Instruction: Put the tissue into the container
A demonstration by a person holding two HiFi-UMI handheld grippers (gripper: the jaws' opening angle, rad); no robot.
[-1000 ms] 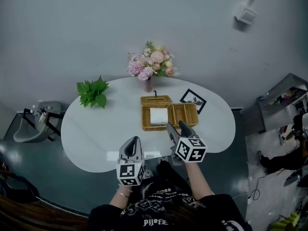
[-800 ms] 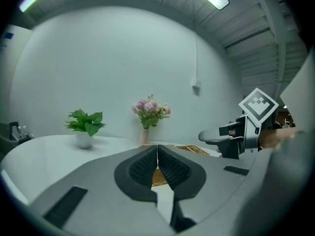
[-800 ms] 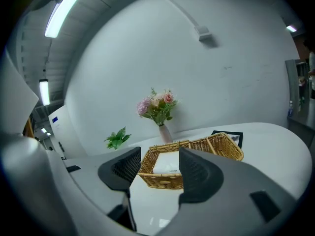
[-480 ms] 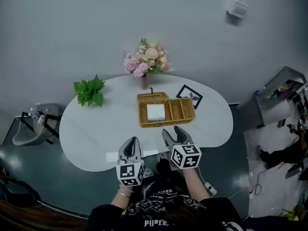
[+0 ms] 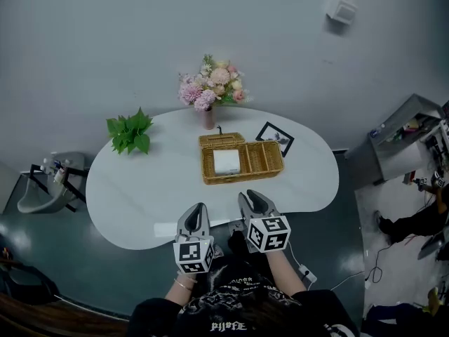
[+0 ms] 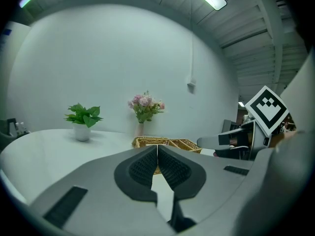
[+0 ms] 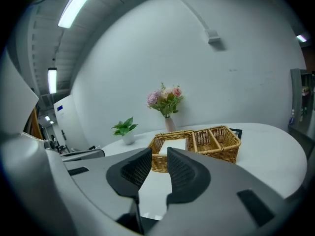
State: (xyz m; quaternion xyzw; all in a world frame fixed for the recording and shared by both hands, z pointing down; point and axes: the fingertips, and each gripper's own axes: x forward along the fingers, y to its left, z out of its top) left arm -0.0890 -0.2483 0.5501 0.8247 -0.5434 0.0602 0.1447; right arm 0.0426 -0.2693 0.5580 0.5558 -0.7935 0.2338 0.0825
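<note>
The right gripper [image 5: 251, 196] has been drawn back from the front wall of the basket [image 5: 242, 177], where its tips hung a second ago. It is now held over the near edge of the table [image 5: 154, 188], well apart from the basket. Its jaws, spread wide then, have just been closing; only a narrow gap is left, and nothing is held between them. In the head view the flowers [image 5: 210, 86] and table are seen shifted slightly leftward.
</note>
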